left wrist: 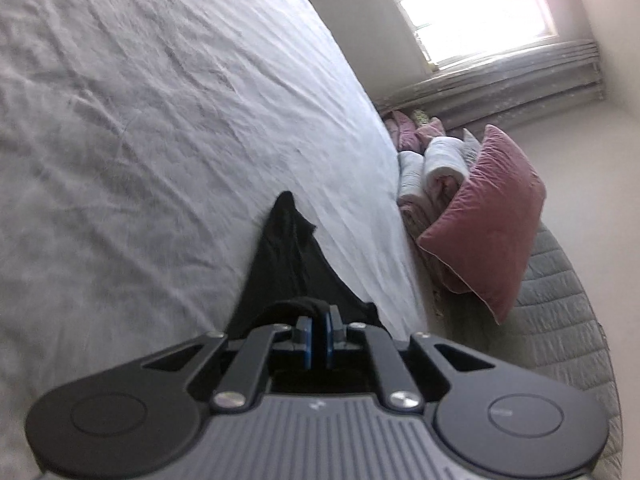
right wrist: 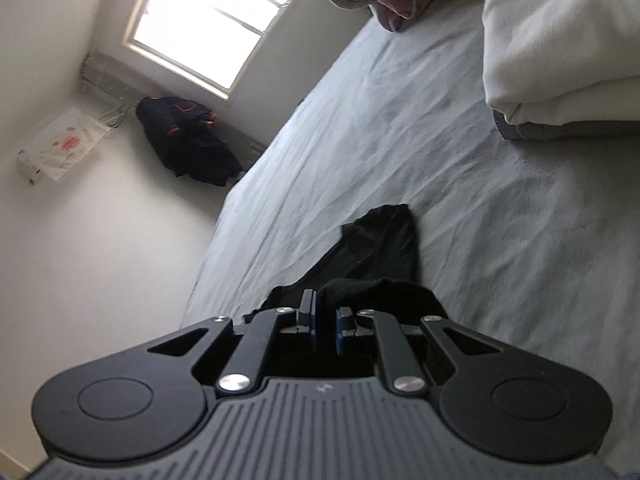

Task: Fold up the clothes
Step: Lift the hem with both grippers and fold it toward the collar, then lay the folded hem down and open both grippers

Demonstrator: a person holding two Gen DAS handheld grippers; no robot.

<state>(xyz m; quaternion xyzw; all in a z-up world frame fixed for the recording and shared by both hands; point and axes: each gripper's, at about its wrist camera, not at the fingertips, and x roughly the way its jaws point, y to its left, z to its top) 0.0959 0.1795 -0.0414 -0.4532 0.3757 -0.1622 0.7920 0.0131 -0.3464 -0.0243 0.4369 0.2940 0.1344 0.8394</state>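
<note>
Black garment (left wrist: 286,264), limp and bunched, stretched over the pale bed sheet (left wrist: 160,120), both ends lifted

Daylit room, fisheye views, soft focus.
Window (left wrist: 476,8) blown out white; sheet (left wrist: 160,120) motion-blurred; edges curved, corners vignetted dark.

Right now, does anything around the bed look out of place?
A dark jacket lies heaped on the floor under the window, unfolded. The black garment is pinched in both grippers above the sheet. Nothing looks spilled or damaged.
</note>
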